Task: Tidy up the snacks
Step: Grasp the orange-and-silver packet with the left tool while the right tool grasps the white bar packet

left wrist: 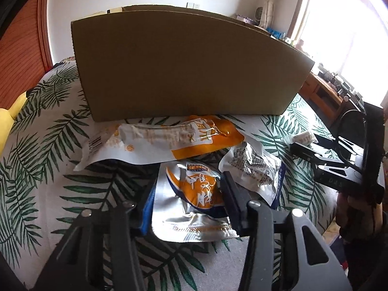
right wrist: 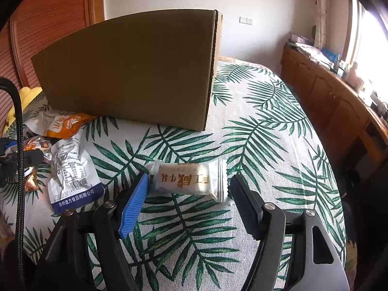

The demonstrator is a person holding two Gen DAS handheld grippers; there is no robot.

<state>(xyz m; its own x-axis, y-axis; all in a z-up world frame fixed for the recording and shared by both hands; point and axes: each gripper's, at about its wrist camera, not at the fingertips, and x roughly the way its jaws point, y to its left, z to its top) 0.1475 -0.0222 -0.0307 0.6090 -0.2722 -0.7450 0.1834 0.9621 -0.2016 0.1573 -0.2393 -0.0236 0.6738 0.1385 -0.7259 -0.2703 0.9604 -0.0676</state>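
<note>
The left gripper (left wrist: 188, 194) has its jaws set around a silver and orange snack packet (left wrist: 194, 198): the blue-padded finger lies along the packet's left edge and the dark finger presses against its right edge, so it looks closed on the packet, though the packet still lies on the leaf-print cloth (left wrist: 48, 169). Just right of the dark finger sits a white crumpled packet (left wrist: 252, 167) with small print on it. Ahead of the fingertips, a large orange and white bag (left wrist: 155, 140) lies flat, its near edge overlapping the top of the gripped packet. Beyond that bag stands a cardboard box (left wrist: 189, 65), its brown side wall facing the gripper.

The right gripper (right wrist: 188, 189) is wide open and holds nothing. A small white candy bar (right wrist: 189, 179) with gold lettering lies crosswise between its fingertips; its left end is touching or almost touching the blue pad, while its right end sits just short of the dark finger. Well to the left of this gripper lies the white crumpled packet (right wrist: 72, 174), with the orange bag (right wrist: 65, 123) beyond it. Ahead and to the left, the cardboard box (right wrist: 131, 72) stands on the leaf-print cloth (right wrist: 266, 121). Far to the right runs a wooden cabinet (right wrist: 327, 92) under a bright window.
</note>
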